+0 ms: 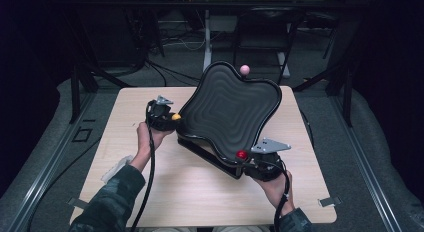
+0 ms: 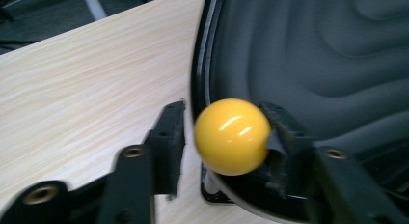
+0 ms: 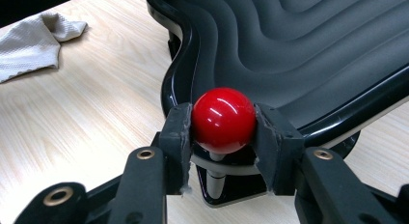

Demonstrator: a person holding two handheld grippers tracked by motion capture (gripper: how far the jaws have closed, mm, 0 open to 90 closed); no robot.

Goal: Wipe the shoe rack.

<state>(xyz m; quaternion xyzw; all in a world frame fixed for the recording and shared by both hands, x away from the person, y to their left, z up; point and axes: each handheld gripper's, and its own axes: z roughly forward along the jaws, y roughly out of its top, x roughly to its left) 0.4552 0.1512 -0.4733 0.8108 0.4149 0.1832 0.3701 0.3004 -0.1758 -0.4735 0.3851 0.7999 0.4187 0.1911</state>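
Black ridged tray point(image 1: 227, 112) sits tilted on its base, mid-counter point(image 1: 165, 192). Your right tool point(image 3: 223, 132) is clamped on the red knob point(image 3: 224, 119) at its near corner. Your left tool point(image 2: 222, 137) brackets the yellow knob point(image 2: 232, 136): one pad touching, the other apart. Pink knob point(image 1: 244, 69) at the far edge.

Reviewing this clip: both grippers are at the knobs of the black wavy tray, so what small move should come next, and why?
Probably close the left gripper fully on the yellow knob. The right gripper already clamps the red knob with both pads, but in the left gripper view one jaw stands off the yellow knob with a gap. The tray is tilted, so both grips should be firm.
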